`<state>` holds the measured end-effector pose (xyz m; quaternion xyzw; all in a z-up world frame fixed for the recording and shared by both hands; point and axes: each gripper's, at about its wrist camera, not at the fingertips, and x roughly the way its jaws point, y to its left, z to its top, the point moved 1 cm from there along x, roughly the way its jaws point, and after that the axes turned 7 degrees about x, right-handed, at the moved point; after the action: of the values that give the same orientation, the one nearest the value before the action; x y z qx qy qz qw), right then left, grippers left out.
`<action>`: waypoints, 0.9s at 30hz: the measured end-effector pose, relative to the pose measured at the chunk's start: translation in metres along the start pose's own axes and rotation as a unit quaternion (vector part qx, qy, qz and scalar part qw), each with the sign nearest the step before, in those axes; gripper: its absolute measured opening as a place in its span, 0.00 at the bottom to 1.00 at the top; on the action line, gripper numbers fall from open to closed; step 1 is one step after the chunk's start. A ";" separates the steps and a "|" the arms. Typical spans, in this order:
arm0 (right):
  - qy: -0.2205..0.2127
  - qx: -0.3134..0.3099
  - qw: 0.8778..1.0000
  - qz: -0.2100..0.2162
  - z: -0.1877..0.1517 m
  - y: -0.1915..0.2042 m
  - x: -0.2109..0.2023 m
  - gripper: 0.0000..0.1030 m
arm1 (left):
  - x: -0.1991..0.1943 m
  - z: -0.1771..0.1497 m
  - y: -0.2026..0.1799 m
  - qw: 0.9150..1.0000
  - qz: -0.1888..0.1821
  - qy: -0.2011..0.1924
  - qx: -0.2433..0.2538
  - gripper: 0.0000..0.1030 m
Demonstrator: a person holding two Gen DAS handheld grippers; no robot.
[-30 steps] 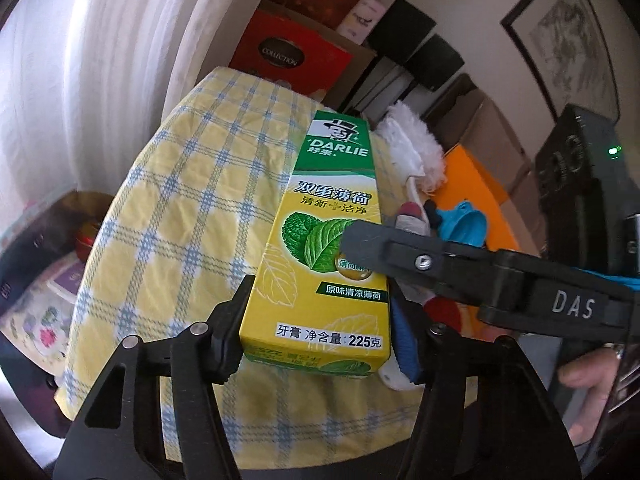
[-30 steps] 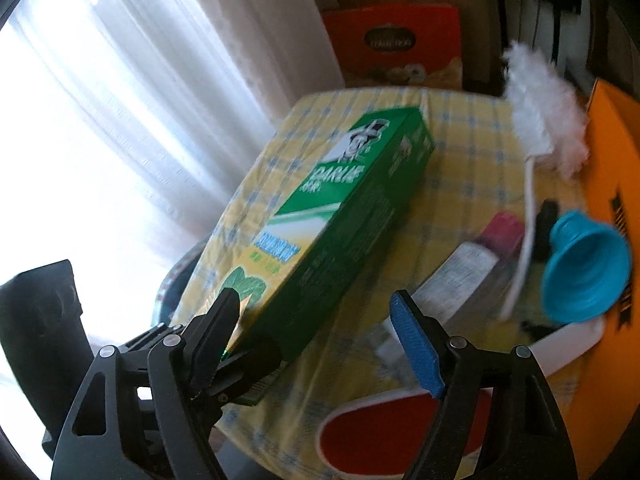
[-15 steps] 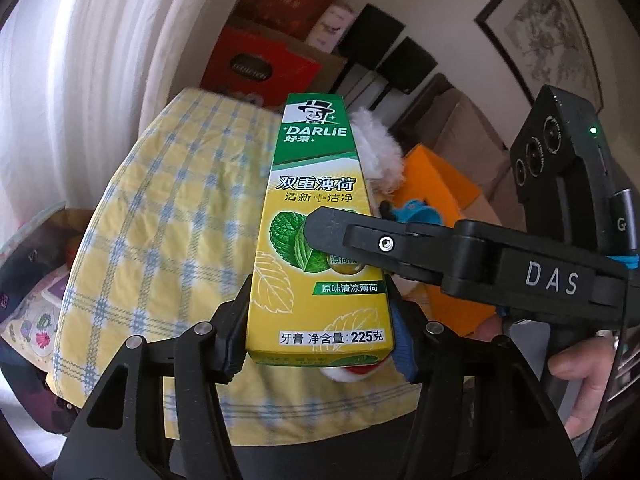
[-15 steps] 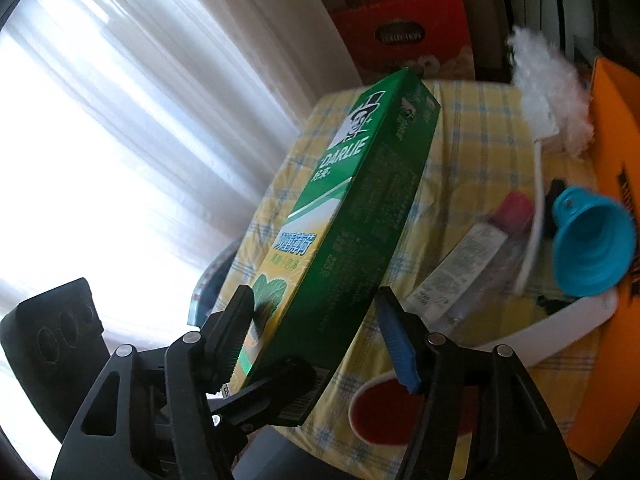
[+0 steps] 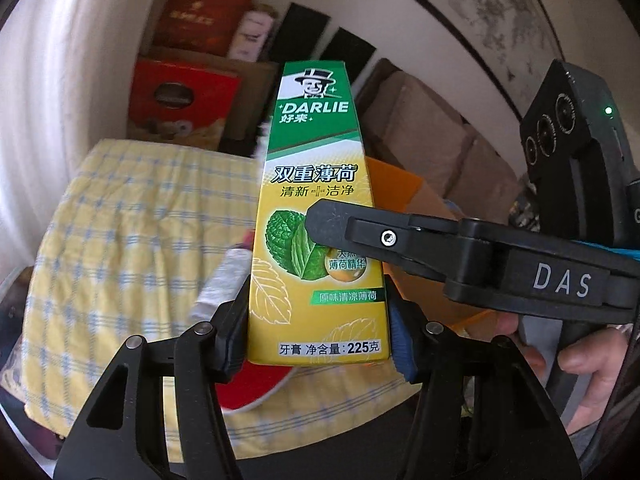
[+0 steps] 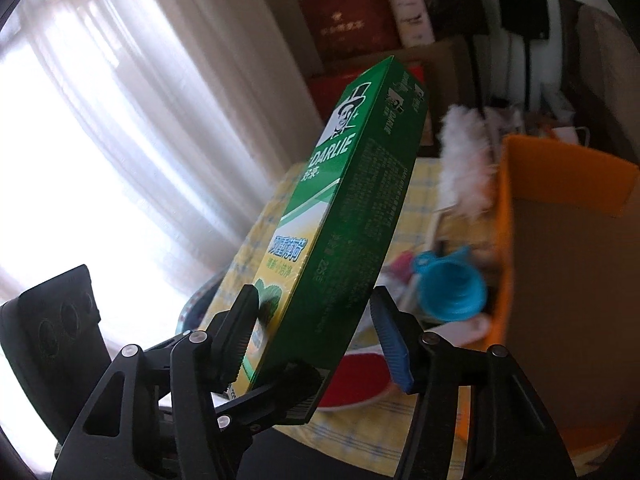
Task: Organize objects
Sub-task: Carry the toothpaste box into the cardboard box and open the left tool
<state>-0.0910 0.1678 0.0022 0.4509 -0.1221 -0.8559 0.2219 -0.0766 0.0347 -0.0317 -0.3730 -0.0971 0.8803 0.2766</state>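
My left gripper (image 5: 318, 328) is shut on the near end of a green and yellow Darlie toothpaste box (image 5: 316, 216) and holds it tilted up above the table. In the right wrist view the same box (image 6: 344, 240) stands between the jaws of my right gripper (image 6: 316, 328). The left finger touches the box's yellow face and the blue right pad (image 6: 390, 344) stands a little off its green side. The right gripper's finger (image 5: 360, 232) crosses the box's front in the left wrist view.
A table with a yellow checked cloth (image 5: 132, 216) lies below. On it are a toothpaste tube (image 5: 224, 276), a red and white dish (image 6: 352, 384), a blue funnel (image 6: 452, 284) and a white feather duster (image 6: 464, 160). An orange box (image 6: 560, 264) stands at right. Stacked boxes (image 5: 180, 100) stand behind.
The toothpaste box has been lifted off the table and tilted more upright. My right gripper's jaws have narrowed around it.
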 end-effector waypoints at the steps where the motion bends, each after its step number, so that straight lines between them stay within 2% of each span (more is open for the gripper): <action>1: -0.002 0.003 1.000 -0.003 0.002 -0.006 -0.005 0.56 | 0.004 0.001 -0.006 1.000 -0.004 0.003 0.003 0.53; 10: -0.019 0.042 0.999 -0.027 0.010 -0.061 -0.049 0.55 | 0.038 0.013 -0.056 0.999 -0.040 0.029 0.020 0.53; 16: -0.023 0.070 0.996 -0.045 0.016 -0.096 -0.061 0.54 | 0.061 0.015 -0.082 0.997 -0.052 0.049 0.028 0.53; 21: -0.020 0.099 0.994 -0.033 0.016 -0.125 -0.067 0.52 | 0.077 0.014 -0.099 0.996 -0.048 0.059 0.047 0.54; 23: -0.014 0.119 0.993 -0.015 0.017 -0.138 -0.067 0.51 | 0.083 0.012 -0.104 0.995 -0.053 0.074 0.048 0.57; 27: 0.001 0.130 0.991 -0.007 0.017 -0.152 -0.066 0.49 | 0.091 0.005 -0.112 0.994 -0.048 0.086 0.055 0.60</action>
<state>-0.1134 0.3325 -0.0026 0.4774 -0.2290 -0.8340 0.1552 -0.0852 0.1787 -0.0407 -0.4264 -0.0417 0.8348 0.3458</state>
